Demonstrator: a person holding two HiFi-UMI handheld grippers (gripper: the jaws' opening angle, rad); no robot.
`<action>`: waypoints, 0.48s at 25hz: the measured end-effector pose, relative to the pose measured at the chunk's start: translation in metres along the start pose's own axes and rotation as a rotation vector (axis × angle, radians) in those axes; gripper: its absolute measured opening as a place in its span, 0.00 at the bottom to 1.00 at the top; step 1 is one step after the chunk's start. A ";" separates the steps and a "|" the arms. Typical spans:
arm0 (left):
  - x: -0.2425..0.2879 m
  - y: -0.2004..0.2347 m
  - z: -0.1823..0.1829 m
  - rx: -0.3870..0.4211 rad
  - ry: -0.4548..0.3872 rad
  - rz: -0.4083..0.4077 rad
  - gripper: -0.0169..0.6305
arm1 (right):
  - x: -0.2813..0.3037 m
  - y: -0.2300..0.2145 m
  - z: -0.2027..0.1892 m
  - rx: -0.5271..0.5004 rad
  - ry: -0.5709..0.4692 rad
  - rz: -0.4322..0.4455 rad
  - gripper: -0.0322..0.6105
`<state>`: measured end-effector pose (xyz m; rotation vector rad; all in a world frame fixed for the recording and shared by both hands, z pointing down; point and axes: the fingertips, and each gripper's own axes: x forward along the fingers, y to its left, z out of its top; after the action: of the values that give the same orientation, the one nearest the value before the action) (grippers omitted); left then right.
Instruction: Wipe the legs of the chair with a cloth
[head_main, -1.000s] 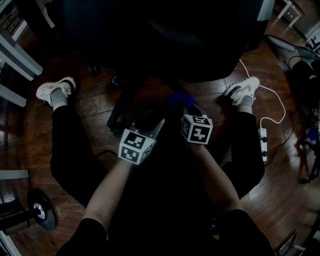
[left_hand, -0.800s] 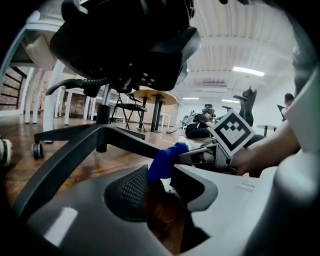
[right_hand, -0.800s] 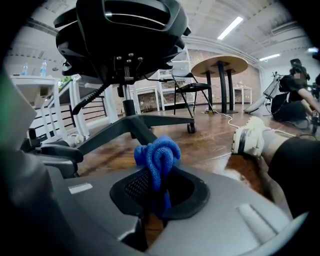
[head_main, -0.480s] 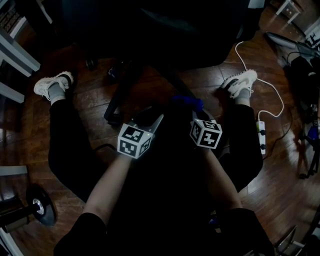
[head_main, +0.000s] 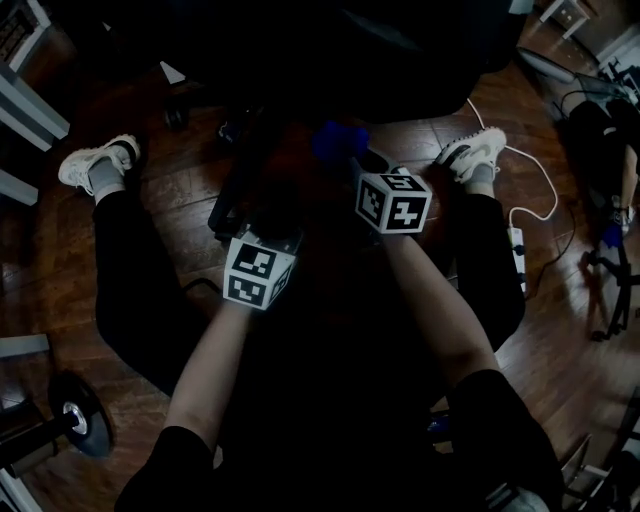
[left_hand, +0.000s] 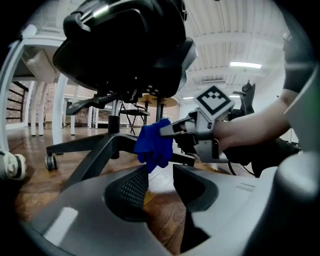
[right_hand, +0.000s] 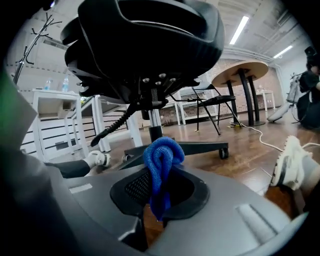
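Blue cloth, bunched into a soft knitted loop, hangs pinched between the jaws of the right gripper. It sits just before the black legs of the chair. The left gripper has its jaws apart, with nothing between them.

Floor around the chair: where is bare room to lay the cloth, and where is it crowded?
Bare wood lies left of the person's left leg, between the left shoe and the round black base. Another patch lies right of the power strip. Crowded: under the seat, where chair legs, blue cloth, left claw and right claw gather.
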<state>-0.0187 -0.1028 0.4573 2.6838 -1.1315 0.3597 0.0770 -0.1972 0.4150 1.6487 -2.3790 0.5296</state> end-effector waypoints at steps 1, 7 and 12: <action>-0.005 0.002 0.001 0.000 -0.009 0.007 0.27 | 0.010 0.002 0.008 0.007 -0.001 0.003 0.15; -0.022 0.005 0.004 0.008 -0.024 0.011 0.27 | 0.057 -0.031 0.018 0.121 0.074 -0.116 0.15; -0.022 0.000 0.013 -0.014 -0.051 -0.008 0.27 | 0.051 -0.050 0.002 0.052 0.159 -0.202 0.15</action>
<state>-0.0315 -0.0921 0.4383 2.6991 -1.1319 0.2827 0.1052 -0.2578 0.4407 1.7717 -2.0756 0.6624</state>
